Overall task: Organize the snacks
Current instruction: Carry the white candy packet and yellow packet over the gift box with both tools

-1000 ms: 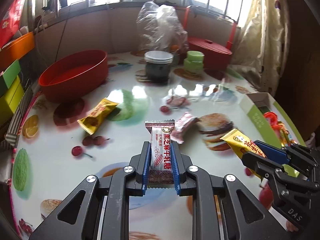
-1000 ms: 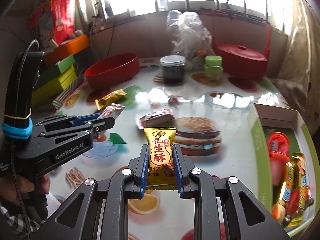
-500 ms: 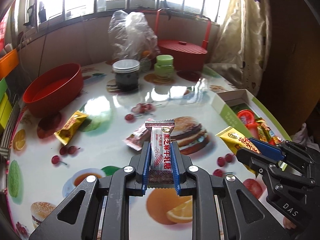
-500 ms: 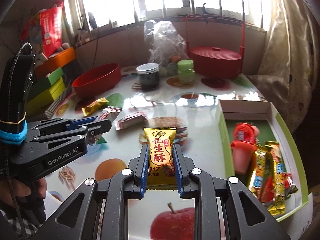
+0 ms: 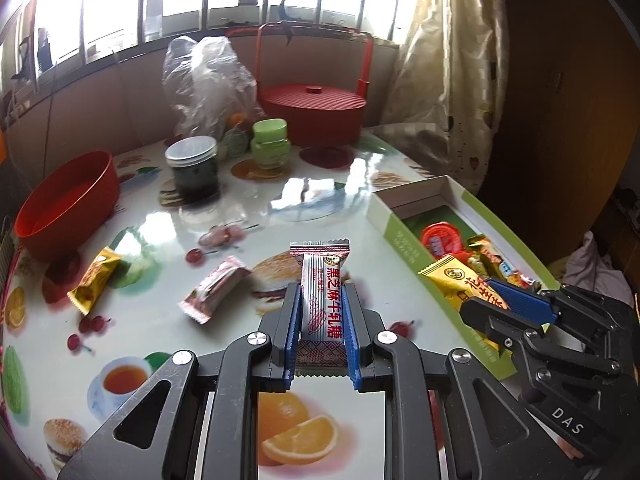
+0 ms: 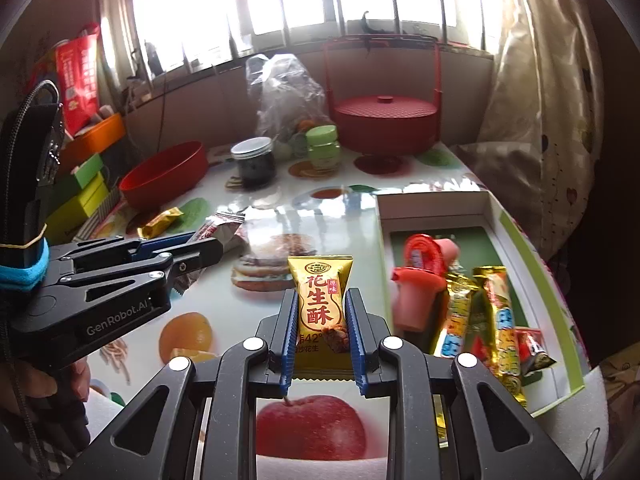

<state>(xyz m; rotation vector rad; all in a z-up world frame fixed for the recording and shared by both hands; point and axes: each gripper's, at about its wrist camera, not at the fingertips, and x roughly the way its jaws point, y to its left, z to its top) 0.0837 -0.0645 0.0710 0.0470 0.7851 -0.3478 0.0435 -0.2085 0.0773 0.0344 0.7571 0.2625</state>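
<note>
A glossy table printed with fruit and burgers carries a red bowl at nine o'clock, a dark lidded jar and red lidded basket toward twelve, and an open green-edged box at three.

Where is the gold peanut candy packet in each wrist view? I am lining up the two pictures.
Left wrist view: gold packet at right middle, held in the right gripper, over the green box.
Right wrist view: same packet at bottom centre, upright between that gripper's jaws.
Shared landmark: red lidded basket by the window.
</note>
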